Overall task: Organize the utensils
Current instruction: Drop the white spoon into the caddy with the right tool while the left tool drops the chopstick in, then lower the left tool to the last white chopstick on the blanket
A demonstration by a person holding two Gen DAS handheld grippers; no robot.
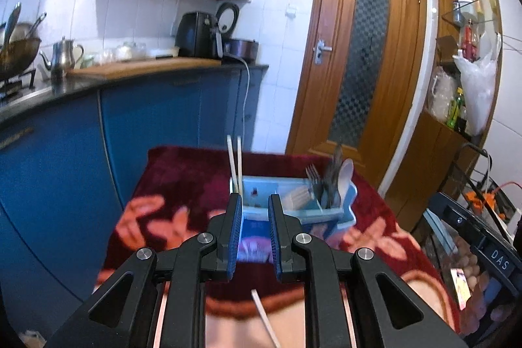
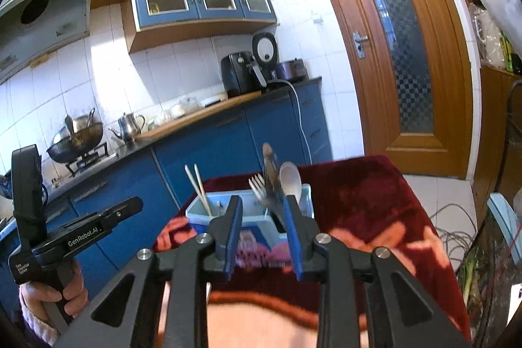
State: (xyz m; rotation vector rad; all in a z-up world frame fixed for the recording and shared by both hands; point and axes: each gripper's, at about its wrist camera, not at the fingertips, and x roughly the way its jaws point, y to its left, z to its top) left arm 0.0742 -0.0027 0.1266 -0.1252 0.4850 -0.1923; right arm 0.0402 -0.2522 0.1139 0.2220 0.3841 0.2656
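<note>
A light blue utensil holder stands on a table under a dark red flowered blanket. Two pale chopsticks stand upright in its left compartment. A fork, a white spoon and a dark-handled utensil fill its right compartment. My left gripper hovers just before the holder, jaws narrowly apart and empty. One loose chopstick lies on the blanket beneath it. My right gripper is open and empty in front of the holder.
Blue cabinets with a dark counter run along the left, carrying a wok and a steel kettle. A wooden door is behind the table. A black crate and cables sit to the right. A hand grips the left tool.
</note>
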